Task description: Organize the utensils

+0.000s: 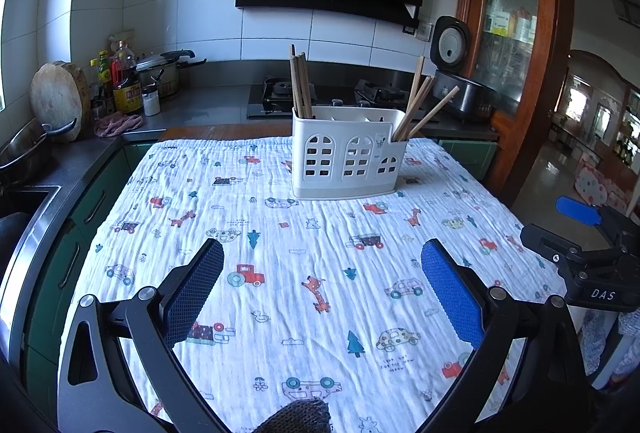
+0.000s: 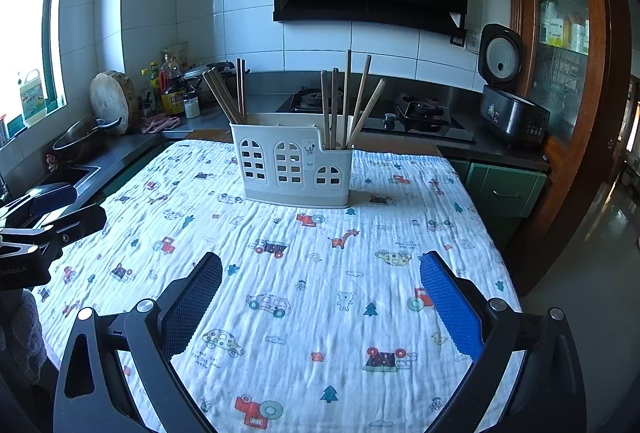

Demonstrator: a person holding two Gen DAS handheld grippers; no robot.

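Both claws were released and empty. The left gripper [image 1: 322, 275] and the right gripper [image 2: 320, 287] hung over the near part of the printed cloth [image 1: 280, 233], jaws spread wide, nothing between the pads.

The white utensil caddy [image 1: 346, 153] stood upright at the far middle of the cloth. One bundle of wooden chopsticks [image 1: 301, 83] stood in its left compartment; a second bundle [image 1: 420, 105] leaned rightward out of the lower right compartment. No loose utensil lay on the cloth.

Risks, as judged: the caddy looked light and sat on wrinkled fabric, so a sideways pull on the leaning sticks could tip or drag it. Thin sticks could slip or fan out of a pinch and roll off the table edge.
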